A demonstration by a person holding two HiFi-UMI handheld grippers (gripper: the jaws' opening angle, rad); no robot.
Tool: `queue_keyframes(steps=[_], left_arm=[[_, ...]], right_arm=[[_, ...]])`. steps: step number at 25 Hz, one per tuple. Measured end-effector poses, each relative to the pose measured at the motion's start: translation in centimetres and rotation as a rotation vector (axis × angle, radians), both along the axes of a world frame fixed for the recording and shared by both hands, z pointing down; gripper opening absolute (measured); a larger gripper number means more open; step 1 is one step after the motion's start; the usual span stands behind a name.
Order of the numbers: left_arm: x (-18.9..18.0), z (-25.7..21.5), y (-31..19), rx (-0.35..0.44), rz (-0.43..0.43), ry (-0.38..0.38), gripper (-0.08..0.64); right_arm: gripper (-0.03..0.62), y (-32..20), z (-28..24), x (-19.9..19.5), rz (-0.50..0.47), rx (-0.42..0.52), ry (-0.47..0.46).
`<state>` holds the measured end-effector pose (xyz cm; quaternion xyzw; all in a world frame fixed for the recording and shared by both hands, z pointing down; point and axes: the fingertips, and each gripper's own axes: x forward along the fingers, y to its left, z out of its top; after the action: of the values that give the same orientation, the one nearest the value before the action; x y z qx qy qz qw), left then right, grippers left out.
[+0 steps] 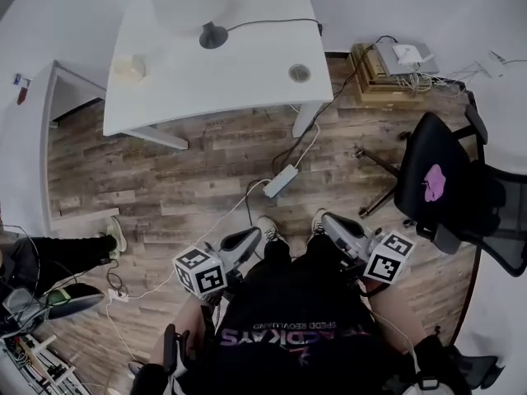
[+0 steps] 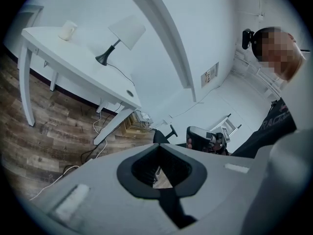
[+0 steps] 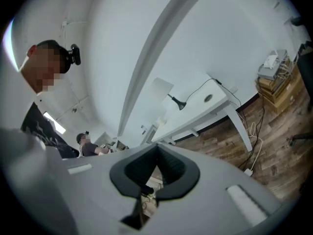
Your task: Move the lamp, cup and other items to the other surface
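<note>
Nothing picked up yet. Cup sits near the left end of the white table, lamp at the far edge near the middle, its cord running right and dropping off the far right corner. Left tongs are pressed together with nothing in them; same for the right tongs. Both are held close to the body, well apart from the table. Risks as I see them: the lamp looks top-heavy with that big shade, so a grab low on the stem could tip it. If the cord is plugged in it will likely go taut and yank the lamp mid-carry. The power strip and loose cables on the floor between person and table are a trip or snag hazard on approach. The office chair crowds the right side. Can't tell which surface is the target.
</note>
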<state>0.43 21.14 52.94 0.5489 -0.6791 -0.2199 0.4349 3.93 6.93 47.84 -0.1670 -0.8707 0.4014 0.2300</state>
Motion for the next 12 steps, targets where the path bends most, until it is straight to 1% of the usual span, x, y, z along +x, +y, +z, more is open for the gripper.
queue_keyframes(steps=[4, 7, 10, 12], left_arm=[[-0.4, -1.3, 0.4, 0.063, -0.022, -0.005, 0.004], [-0.2, -1.9, 0.3, 0.083, -0.054, -0.002, 0.005], [-0.1, -2.6, 0.3, 0.075, -0.094, -0.013, 0.005], [-0.3, -3.4, 0.0, 0.064, -0.121, -0.038, 0.005]], right_arm=[[0.005, 4.1, -1.6, -0.5, -0.129, 0.079, -0.01], [0.005, 5.0, -1.8, -1.0, -0.207, 0.13, -0.028], [0.005, 4.9, -1.9, -1.4, -0.251, 0.124, -0.036], [0.005, 4.5, -2.4, -1.4, -0.283, 0.12, -0.054]])
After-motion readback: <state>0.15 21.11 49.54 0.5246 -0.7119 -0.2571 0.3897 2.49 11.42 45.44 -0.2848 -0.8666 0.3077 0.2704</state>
